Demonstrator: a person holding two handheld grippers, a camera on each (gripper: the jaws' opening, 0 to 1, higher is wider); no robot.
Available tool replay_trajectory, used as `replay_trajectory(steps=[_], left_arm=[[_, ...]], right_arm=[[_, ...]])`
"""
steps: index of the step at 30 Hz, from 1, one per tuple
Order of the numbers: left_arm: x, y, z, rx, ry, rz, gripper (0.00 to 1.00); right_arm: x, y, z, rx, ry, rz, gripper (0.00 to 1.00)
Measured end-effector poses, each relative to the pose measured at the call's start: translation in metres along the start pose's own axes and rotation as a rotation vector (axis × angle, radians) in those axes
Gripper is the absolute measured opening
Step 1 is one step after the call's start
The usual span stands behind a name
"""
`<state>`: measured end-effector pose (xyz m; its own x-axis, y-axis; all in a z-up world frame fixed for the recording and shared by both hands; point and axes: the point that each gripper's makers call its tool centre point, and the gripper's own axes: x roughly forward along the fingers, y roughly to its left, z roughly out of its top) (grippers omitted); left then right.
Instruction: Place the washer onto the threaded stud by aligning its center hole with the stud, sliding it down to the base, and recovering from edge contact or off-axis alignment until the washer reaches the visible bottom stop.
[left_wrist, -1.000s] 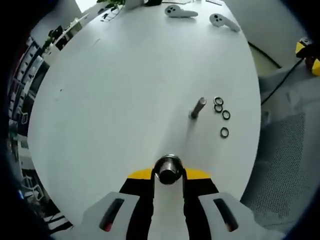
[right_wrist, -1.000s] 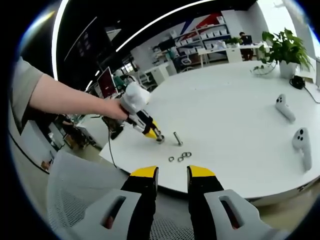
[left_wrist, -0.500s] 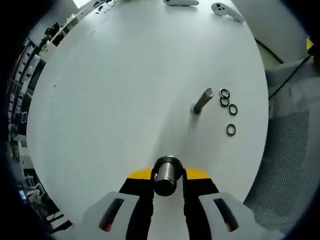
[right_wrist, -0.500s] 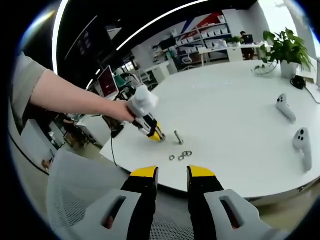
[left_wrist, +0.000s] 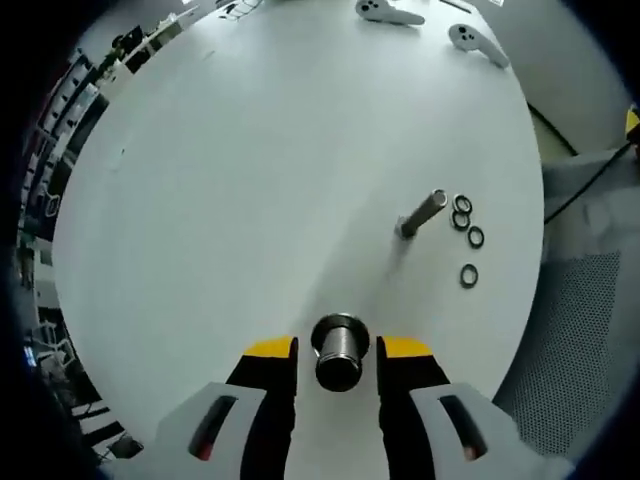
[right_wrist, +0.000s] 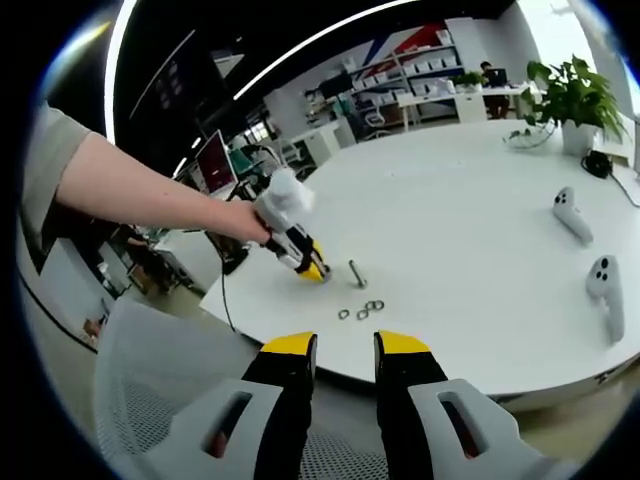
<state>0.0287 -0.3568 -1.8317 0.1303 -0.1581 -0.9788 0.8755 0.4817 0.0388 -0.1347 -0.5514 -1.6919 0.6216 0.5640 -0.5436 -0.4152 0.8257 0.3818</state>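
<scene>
Left gripper (left_wrist: 338, 352) hangs over a round white table (left_wrist: 250, 180), jaws parted, yellow tips either side of a short metal cylinder (left_wrist: 338, 350) standing on the tabletop; a gap shows on both sides, so nothing is clamped. At about 1 o'clock from that cylinder stands the threaded stud (left_wrist: 421, 214), upright on the table, appearing tilted through the fisheye. Four dark washers (left_wrist: 466, 235) lie loose on the surface just beyond the stud, toward 3 o'clock of it: two touching near the stud's top end, a third close by, a fourth a little apart lower down. None is on the stud. Two white handheld controllers (left_wrist: 390, 12) rest at the table's far edge near 12 o'clock. A grey mesh chair (left_wrist: 585, 330) sits off the table edge at 3 o'clock. In the right gripper view, the right gripper (right_wrist: 343, 350) is held off the table's near edge, jaws narrowly apart with nothing between them. A person's hand (right_wrist: 235, 220) holds the left gripper down at the tabletop beside the stud. Room: open office, shelving (right_wrist: 420, 70) and desks at 12 o'clock, a potted plant (right_wrist: 570, 100) at 2 o'clock on the table, a bright ceiling light strip overhead.
</scene>
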Motion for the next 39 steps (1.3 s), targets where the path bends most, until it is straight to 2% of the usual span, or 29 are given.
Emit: replay_trajectory(steps=[6,10,13,15,18,21,23,25,26,28,31,33,35,39], left_arm=[[-0.011,0.001,0.003,-0.044,-0.075,0.014,0.31],[-0.019,-0.009,-0.008,-0.050,-0.084,0.019,0.31],[-0.025,-0.011,-0.011,-0.057,-0.112,0.029,0.32],[-0.032,-0.013,-0.013,-0.083,-0.142,0.035,0.32],[-0.050,-0.016,-0.008,-0.161,-0.237,0.051,0.32],[-0.066,-0.020,-0.005,-0.194,-0.309,0.057,0.32],[-0.074,-0.024,-0.006,-0.216,-0.341,0.060,0.32],[-0.085,-0.031,-0.004,-0.149,-0.365,0.095,0.32],[-0.088,-0.035,-0.005,-0.152,-0.376,0.095,0.32],[-0.094,-0.044,-0.003,-0.191,-0.424,0.074,0.32],[-0.101,-0.051,-0.007,-0.224,-0.447,0.066,0.33],[-0.115,-0.058,-0.008,-0.236,-0.497,0.077,0.33],[-0.124,-0.062,-0.009,-0.288,-0.551,0.073,0.33],[-0.140,-0.074,-0.019,-0.319,-0.590,0.071,0.33]], right_arm=[[0.000,-0.001,0.001,0.006,-0.010,-0.004,0.25],[0.000,0.000,0.002,0.004,-0.013,-0.001,0.25],[0.000,0.000,0.003,0.003,-0.016,-0.002,0.25],[0.000,0.000,0.002,0.006,-0.016,-0.003,0.25],[0.000,0.000,0.002,0.004,-0.012,-0.002,0.25],[0.000,0.000,0.002,0.004,-0.012,-0.002,0.25],[0.000,-0.001,0.002,0.008,-0.015,-0.005,0.25],[-0.001,-0.002,0.002,0.020,-0.020,-0.014,0.25],[-0.001,-0.002,0.002,0.020,-0.019,-0.015,0.25],[-0.001,-0.002,0.001,0.019,-0.013,-0.015,0.25],[0.000,0.000,-0.001,0.007,0.002,-0.006,0.25],[0.000,-0.001,-0.001,0.012,0.004,-0.009,0.25],[0.000,-0.002,-0.001,0.015,-0.001,-0.011,0.25],[-0.001,-0.002,-0.003,0.018,0.007,-0.015,0.25]])
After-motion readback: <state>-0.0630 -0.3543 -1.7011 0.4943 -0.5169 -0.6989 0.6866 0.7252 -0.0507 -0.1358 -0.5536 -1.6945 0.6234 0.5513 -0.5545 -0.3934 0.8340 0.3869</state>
